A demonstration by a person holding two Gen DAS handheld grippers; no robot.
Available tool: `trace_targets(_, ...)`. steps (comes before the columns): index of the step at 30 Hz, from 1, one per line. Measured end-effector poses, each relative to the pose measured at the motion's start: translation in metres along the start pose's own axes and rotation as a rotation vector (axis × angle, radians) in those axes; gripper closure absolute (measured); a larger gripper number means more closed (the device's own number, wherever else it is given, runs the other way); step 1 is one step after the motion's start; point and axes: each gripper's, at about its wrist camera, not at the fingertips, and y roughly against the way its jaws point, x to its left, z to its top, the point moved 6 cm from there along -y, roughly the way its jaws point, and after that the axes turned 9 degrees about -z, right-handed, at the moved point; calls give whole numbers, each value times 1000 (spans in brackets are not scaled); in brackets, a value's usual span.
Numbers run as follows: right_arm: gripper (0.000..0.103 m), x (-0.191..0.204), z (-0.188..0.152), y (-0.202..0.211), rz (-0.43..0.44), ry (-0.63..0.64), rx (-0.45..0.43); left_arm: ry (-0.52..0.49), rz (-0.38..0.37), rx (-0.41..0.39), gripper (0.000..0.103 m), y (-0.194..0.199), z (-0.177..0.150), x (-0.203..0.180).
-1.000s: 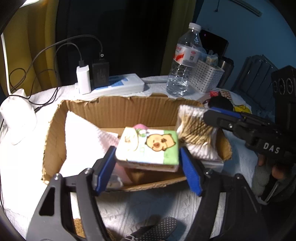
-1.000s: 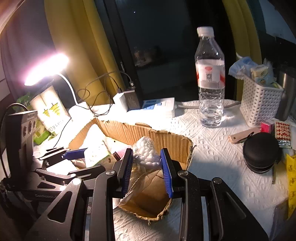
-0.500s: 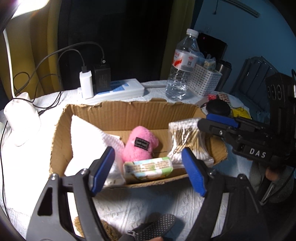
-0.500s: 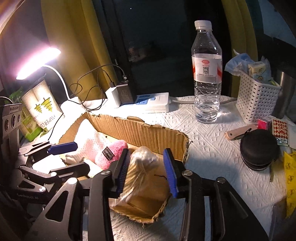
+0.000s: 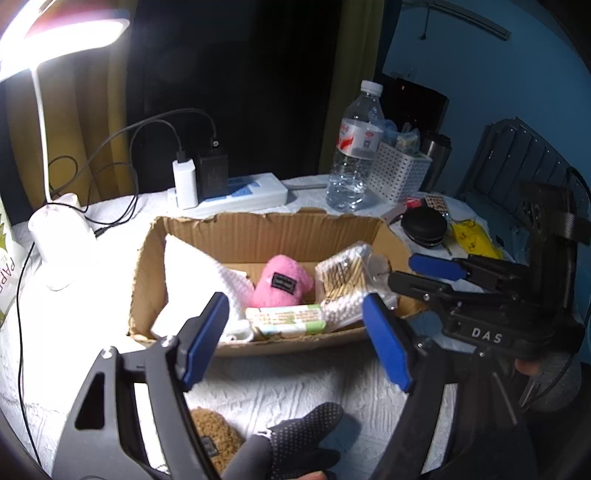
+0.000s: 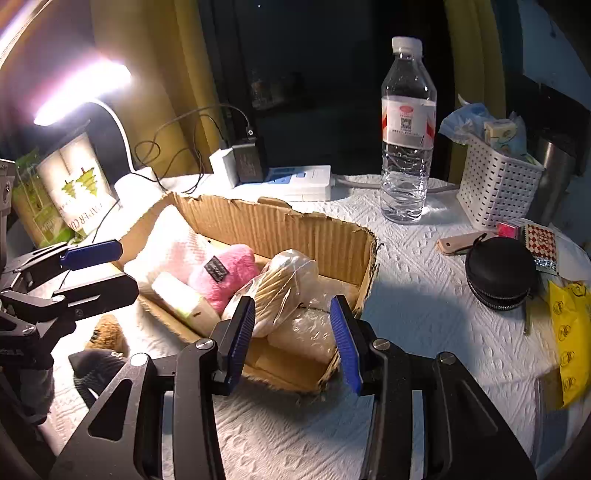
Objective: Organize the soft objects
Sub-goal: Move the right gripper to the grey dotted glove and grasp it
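Dim desk, white embossed cloth [image 6: 424,314], lamp glare upper left. Torn brown cardboard box [image 5: 266,236] mid-frame holds pink plush toy [image 5: 282,282], green-white tissue pack [image 5: 286,320], clear bag of cotton swabs [image 6: 280,291], white towel [image 5: 192,273]. Left gripper [image 5: 295,332] spread wide, empty, just short of box front. Right gripper [image 6: 291,341] parted, empty, by box corner. Brown fuzzy toy [image 5: 212,430] and grey dotted glove [image 5: 295,439] lie bottom of left view, outside box; likely next. Approach low, grip mid-body, clear box wall.

A lit desk lamp [image 5: 62,33] glares at the upper left of both views, its white stem [image 5: 41,122] curving down to the worktop [image 5: 303,384], which is covered in white embossed paper. Behind, yellow curtains [image 6: 162,92] flank a dark window [image 6: 314,74]. At upper right of the left wrist view, a blue wall [image 5: 480,81].
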Motion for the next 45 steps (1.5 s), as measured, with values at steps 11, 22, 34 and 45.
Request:
trace_targets(11,54,24,-7,36,21,13,-35,-12,-7,-35,27,27,-11,-6)
trace_targets(22,52,57,-18,50,43,29,-48,-13,20,-63,27,58,-29,9)
trace_targets(34,39,105,-36,40,76,66,-14,37,66,-68,26,87,-65,48)
trace_targets(45,25,143,-63,28,108,91,43,83,75,-55,26,98,-100,80)
